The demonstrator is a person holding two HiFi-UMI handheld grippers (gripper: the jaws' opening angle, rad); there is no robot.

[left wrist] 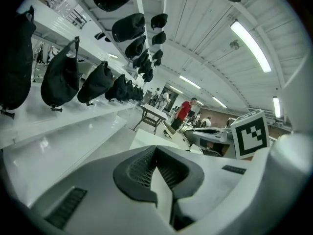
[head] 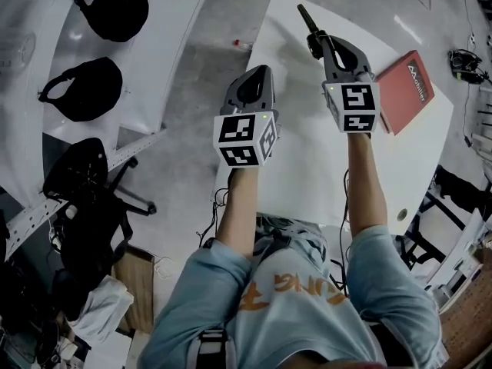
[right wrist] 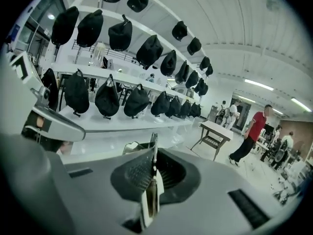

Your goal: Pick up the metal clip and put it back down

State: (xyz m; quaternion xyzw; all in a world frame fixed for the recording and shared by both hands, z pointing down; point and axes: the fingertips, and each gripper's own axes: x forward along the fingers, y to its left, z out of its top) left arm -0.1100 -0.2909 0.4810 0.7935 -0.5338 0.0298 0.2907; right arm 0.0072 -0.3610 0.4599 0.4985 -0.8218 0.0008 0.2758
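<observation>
Right gripper view: your right claw point(right wrist: 151, 156) is clamped fully shut on the metal clip point(right wrist: 154, 140), held clear above the surface point(head: 300, 167) (lift looks done). Left claw point(left wrist: 156, 153) is closed, empty, parked aside.

I read the clip point(right wrist: 153, 146) as thin bare metal with a dull shine, set against the dark, ribbed, rubbery pads point(right wrist: 134, 173) of the right gripper point(right wrist: 151, 180). Its shell is smooth matt grey plastic, and so is the left gripper point(left wrist: 164, 182). In the head view, the table point(head: 307, 167) at centre looks white, smooth and matt. The book point(head: 407, 91) at upper right has a red cover with a slight sheen. The caps point(head: 84, 89) at upper left are matt black cloth. The floor point(head: 184, 91) is grey with a soft gloss.
</observation>
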